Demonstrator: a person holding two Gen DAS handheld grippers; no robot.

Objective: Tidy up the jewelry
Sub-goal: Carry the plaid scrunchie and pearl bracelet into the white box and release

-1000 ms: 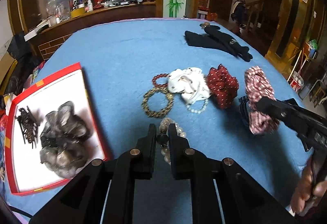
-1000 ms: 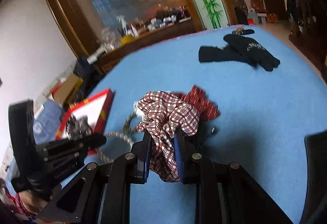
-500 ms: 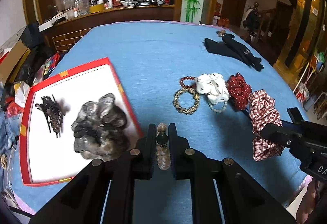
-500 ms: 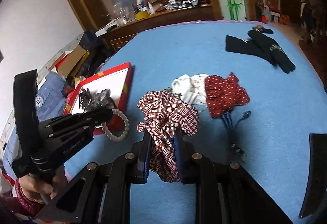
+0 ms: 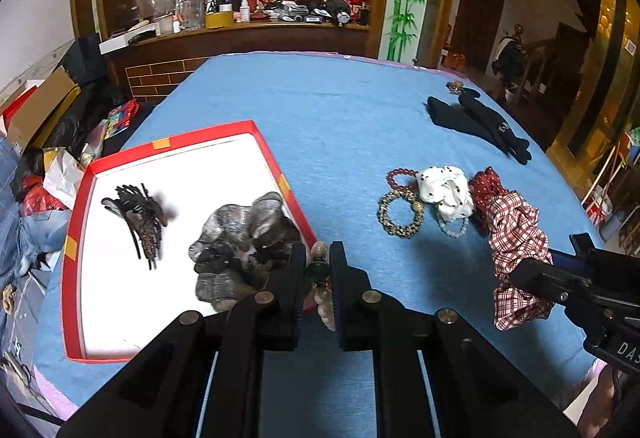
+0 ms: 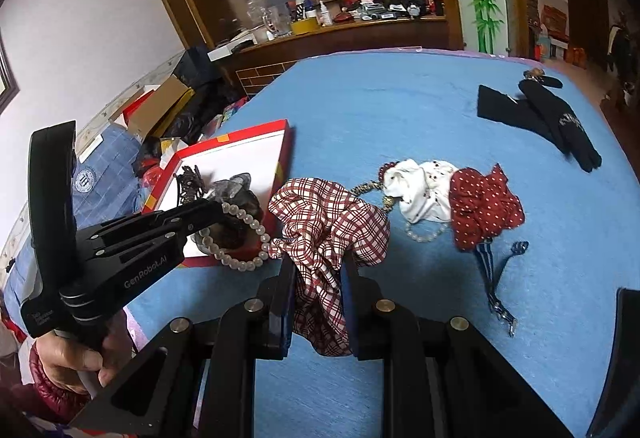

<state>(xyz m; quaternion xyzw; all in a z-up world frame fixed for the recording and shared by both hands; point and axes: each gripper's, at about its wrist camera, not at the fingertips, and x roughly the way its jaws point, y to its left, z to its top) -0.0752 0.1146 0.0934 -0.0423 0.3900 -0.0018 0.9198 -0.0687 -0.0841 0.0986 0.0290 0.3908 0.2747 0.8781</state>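
The left claw (image 5: 318,270) pinches a bead bracelet (image 6: 240,238) by the red tray (image 5: 74,238). The right claw (image 6: 318,278) grips a checked scrunchie (image 6: 328,222) over the blue worktop (image 5: 320,110). More bracelets (image 5: 400,214), scrunchies (image 6: 484,206) and black gloves (image 6: 540,118) lie nearby.

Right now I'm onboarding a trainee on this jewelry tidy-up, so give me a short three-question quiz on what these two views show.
1. True or false: the red tray has nothing in it.
2. What does each tool hold: the left tool and the right tool?
3. Which lies on the blue cloth right beside the white scrunchie? A) red dotted scrunchie B) hair clip C) black gloves

Key: 1. False; it holds a grey scrunchie and the hair clip. 2. Left: pearl bracelet; right: plaid scrunchie. 3. A.
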